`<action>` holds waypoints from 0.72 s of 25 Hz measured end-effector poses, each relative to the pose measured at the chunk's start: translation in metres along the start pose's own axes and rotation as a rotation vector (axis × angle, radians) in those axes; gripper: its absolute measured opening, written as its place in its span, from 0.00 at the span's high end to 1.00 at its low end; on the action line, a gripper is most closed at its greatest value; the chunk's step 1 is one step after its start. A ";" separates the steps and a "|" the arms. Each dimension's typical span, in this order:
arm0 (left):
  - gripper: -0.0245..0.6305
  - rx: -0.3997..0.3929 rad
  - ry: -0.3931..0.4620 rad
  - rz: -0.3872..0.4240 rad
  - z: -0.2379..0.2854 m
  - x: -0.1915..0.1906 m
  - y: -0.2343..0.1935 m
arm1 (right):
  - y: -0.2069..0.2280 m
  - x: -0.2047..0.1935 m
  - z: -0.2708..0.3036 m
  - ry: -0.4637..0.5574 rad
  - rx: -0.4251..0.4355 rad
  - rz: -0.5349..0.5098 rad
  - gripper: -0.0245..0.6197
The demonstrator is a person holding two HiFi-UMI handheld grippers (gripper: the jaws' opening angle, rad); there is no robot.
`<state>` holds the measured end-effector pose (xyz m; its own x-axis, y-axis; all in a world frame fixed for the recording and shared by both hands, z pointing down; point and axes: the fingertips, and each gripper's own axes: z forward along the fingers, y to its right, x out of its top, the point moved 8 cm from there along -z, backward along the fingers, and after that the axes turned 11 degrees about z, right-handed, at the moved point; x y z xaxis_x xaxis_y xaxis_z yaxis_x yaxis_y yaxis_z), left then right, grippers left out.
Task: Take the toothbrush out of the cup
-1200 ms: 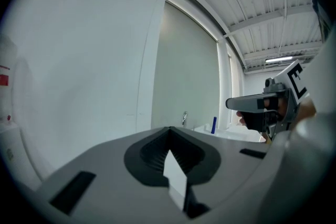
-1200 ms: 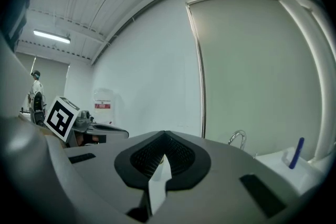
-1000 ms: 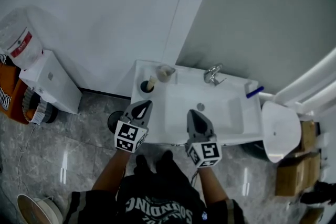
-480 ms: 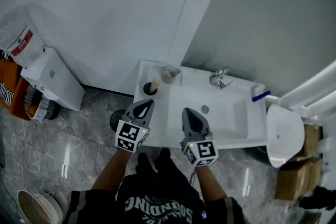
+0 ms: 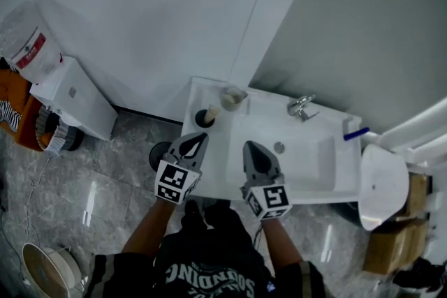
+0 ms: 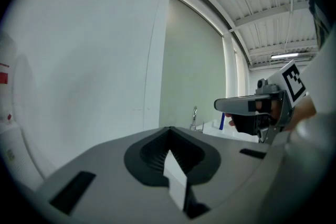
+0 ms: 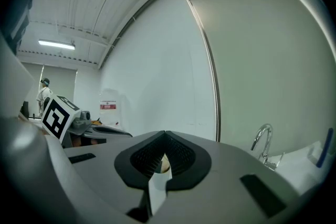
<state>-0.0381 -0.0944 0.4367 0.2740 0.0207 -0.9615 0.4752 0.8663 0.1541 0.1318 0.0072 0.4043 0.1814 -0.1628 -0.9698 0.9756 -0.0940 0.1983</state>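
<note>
What stands in the dark cup point(image 5: 203, 119) at the sink's point(image 5: 314, 157) back left corner is too small to tell

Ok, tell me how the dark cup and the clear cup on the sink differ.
The dark cup stands nearer the sink's front edge, a pale stick in it; the clear cup sits behind it by the wall, contents unclear. Both are on the sink's left end.
</note>
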 end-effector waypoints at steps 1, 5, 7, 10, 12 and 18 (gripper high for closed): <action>0.97 0.005 -0.004 -0.002 0.000 -0.002 -0.001 | 0.001 -0.002 0.005 -0.005 0.011 0.007 0.97; 0.97 0.028 -0.033 -0.026 -0.002 -0.015 -0.005 | 0.004 -0.013 0.021 -0.037 0.046 0.019 0.97; 0.97 0.038 -0.049 -0.038 -0.002 -0.021 -0.007 | 0.007 -0.020 0.030 -0.056 0.064 0.016 0.97; 0.97 0.049 -0.075 -0.039 -0.003 -0.032 -0.008 | 0.012 -0.030 0.047 -0.092 0.088 0.014 0.97; 0.97 0.052 -0.091 -0.051 -0.003 -0.040 -0.008 | 0.013 -0.039 0.058 -0.119 0.107 0.034 0.96; 0.97 0.072 -0.128 -0.096 -0.011 -0.062 -0.006 | 0.020 -0.071 0.091 -0.209 0.155 0.087 0.90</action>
<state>-0.0670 -0.0956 0.4926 0.3268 -0.1283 -0.9363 0.5618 0.8231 0.0833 0.1270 -0.0726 0.4900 0.2185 -0.3741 -0.9013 0.9242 -0.2172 0.3142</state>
